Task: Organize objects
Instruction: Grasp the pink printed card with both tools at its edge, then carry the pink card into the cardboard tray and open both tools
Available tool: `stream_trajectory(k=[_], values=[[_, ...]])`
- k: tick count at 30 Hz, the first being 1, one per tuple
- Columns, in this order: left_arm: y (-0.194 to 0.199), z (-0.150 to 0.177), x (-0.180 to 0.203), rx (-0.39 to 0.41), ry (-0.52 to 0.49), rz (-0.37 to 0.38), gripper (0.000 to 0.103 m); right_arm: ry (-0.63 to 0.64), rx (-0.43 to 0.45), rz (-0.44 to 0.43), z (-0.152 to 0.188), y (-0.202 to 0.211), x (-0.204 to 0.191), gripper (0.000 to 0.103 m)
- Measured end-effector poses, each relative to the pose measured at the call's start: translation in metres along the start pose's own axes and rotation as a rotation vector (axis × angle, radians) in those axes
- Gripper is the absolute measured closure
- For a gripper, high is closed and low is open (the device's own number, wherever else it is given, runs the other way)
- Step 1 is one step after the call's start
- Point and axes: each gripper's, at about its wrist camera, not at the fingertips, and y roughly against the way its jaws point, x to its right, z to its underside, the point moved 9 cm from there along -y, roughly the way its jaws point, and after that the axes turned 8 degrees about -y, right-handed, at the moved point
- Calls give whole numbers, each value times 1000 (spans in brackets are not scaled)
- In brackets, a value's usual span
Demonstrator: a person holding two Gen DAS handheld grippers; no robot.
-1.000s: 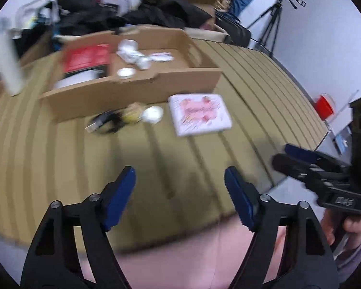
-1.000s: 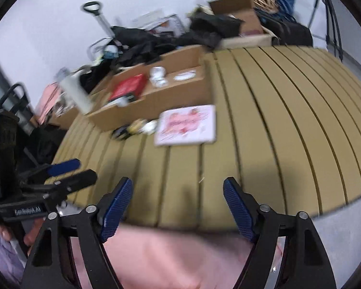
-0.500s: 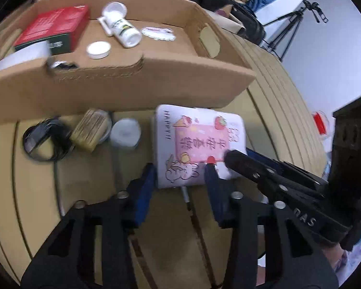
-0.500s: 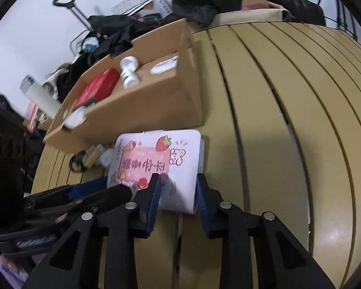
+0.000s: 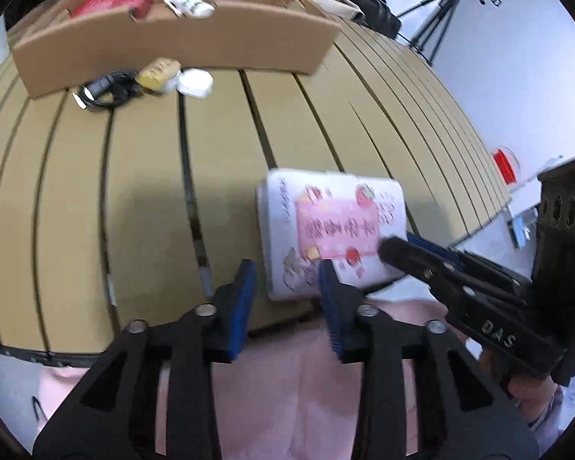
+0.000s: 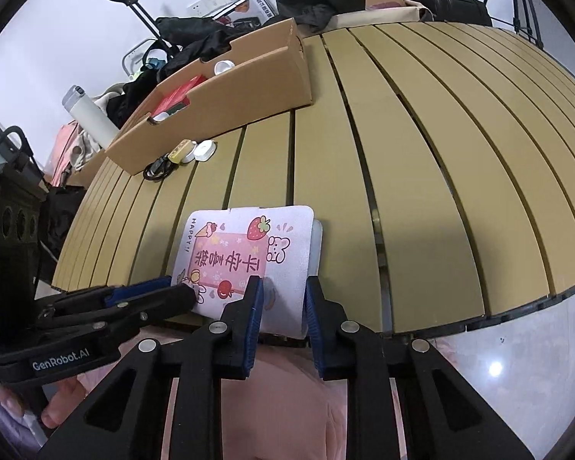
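We point both grippers steeply down at the near edge of the slatted table (image 6: 421,176). The left gripper (image 5: 287,280) has its jaws opening, with the near left corner of the white card packet (image 5: 326,226) between them; we cannot tell if the pads touch it. The right gripper (image 6: 283,299) has its jaws closing around the near edge of the same packet (image 6: 249,253), which lies flat at the table's near edge and hangs a little over it.

We count one packet, one cardboard tray (image 6: 249,88), and three small things just before the tray: a black cable (image 5: 103,90), a yellow item (image 5: 159,71) and a white round item (image 5: 195,82). Inside the tray are a red box (image 5: 111,0) and a white bottle (image 5: 189,2). A tripod (image 5: 441,11) stands beyond the table.
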Motion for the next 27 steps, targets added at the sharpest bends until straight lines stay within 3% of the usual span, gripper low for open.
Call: stream_trajectory(k=[1, 2, 4, 8, 9, 14, 19, 21, 27], values=[[1, -3, -4, 12, 7, -16, 42, -7, 2, 0, -4, 0, 1, 79], [1, -6, -8, 29, 15, -35, 41, -13, 8, 1, -5, 0, 2, 79], [-2, -9, -12, 39, 21, -51, 43, -31, 5, -12, -8, -2, 3, 78], [-6, -7, 2, 31, -10, -15, 79, -49, 1, -35, -5, -4, 3, 79], [-5, -7, 5, 39, -16, -13, 81, -48, 1, -36, -4, -4, 3, 79], [-4, -7, 9, 63, -48, -63, 81, -45, -13, -64, -3, -6, 3, 79], [-3, -10, 7, 55, -3, -42, 83, -37, -12, -68, -3, -4, 0, 80], [6, -13, 10, 73, 1, -30, 83, 2, 18, -47, -5, 2, -6, 81], [48, -48, 17, 163, 19, 35, 83, 27, 79, -91, -33, 33, -25, 81]])
